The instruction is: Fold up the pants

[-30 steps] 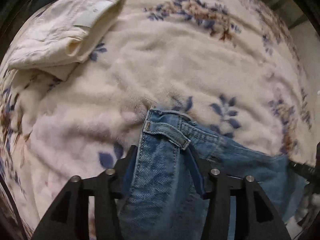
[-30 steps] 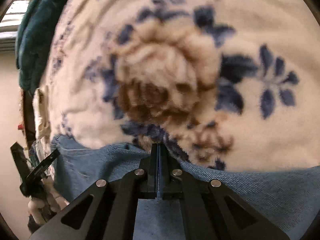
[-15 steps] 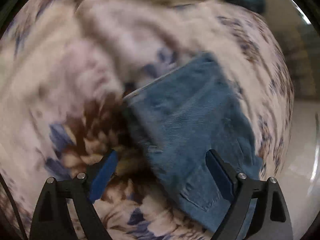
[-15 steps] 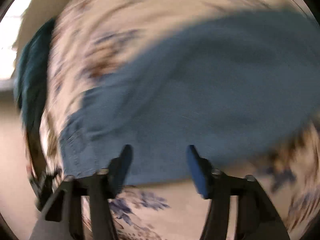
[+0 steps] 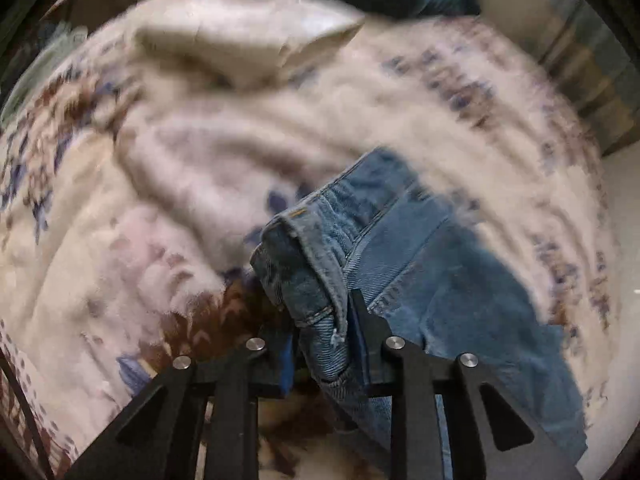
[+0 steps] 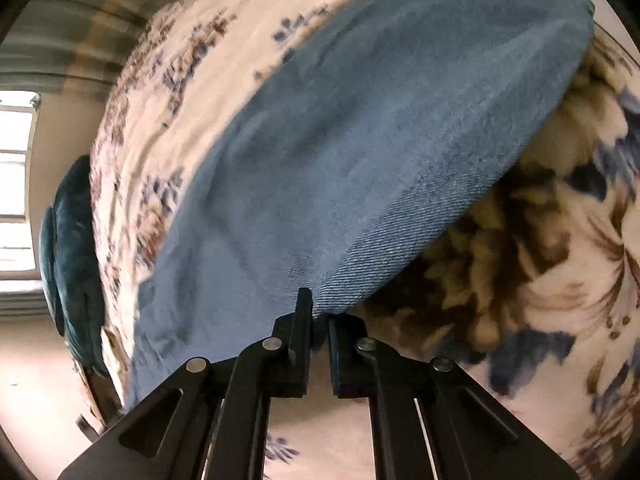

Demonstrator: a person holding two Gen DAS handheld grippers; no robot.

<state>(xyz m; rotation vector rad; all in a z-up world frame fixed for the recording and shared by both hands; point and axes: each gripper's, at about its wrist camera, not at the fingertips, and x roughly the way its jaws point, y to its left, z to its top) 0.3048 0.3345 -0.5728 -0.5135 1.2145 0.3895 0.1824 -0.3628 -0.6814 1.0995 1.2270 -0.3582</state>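
left wrist view: left hand-held gripper jaws just closed, now clamped on the bunched waistband of the jeans, lower centre of frame.
jeans: run down-right across the floral blanket.
upper frame: cream pillow.
right wrist view: right hand-held gripper jaws just closed, pinching the jeans' lower edge, bottom centre.
jeans here: spread toward upper right over the blanket.
left edge: teal cushion.
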